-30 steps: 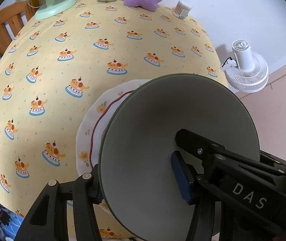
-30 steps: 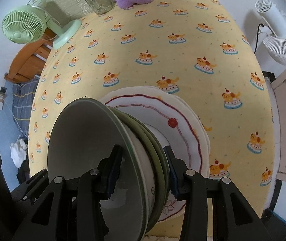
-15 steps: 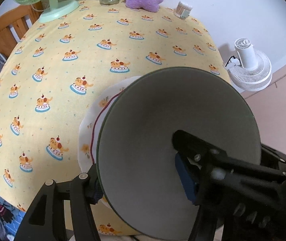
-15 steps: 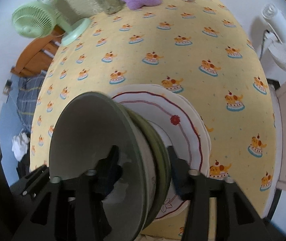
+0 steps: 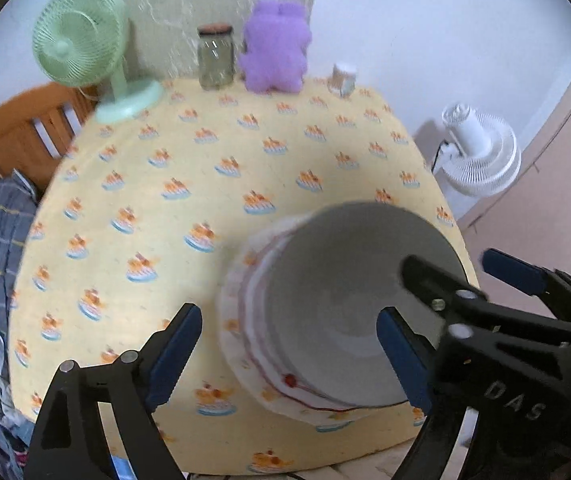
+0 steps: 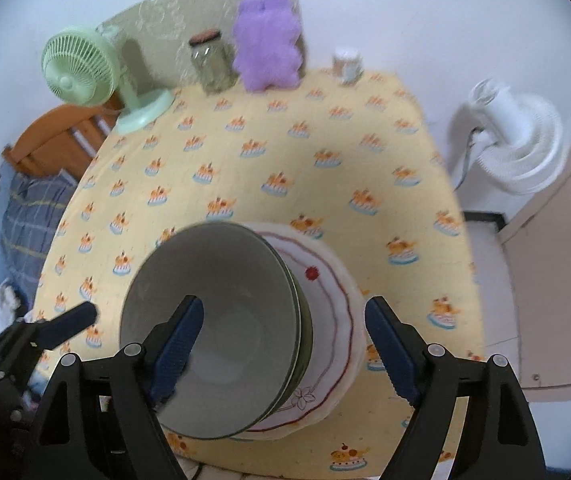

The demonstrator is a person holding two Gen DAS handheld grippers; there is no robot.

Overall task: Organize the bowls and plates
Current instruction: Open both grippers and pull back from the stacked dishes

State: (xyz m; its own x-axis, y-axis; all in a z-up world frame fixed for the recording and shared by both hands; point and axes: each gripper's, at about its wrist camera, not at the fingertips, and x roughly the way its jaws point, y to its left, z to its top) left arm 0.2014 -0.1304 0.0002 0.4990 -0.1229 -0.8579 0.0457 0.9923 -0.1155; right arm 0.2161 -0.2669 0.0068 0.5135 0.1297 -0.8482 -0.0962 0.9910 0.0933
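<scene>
While both grippers' jaws have just been opening, the grey bowl (image 6: 213, 320) sits nested on the stacked bowls and red-rimmed plate (image 6: 337, 320) at the surface's (image 5: 213, 184) near edge. Left gripper (image 5: 289, 344) and right gripper (image 6: 281, 344) fingers stand wide, gripping nothing.

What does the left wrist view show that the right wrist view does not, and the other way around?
Only the left wrist view shows the left gripper whole, both blue pads apart and clear of the grey bowl.

Only the right wrist view shows the stack side-on: green rims nested under the bowl, and a flower drawing on the white plate. It also shows the right gripper whole.

Both show both grippers open, their jaws having just been opening with nothing held, the green fan, glass jar, purple plush and white fan.
</scene>
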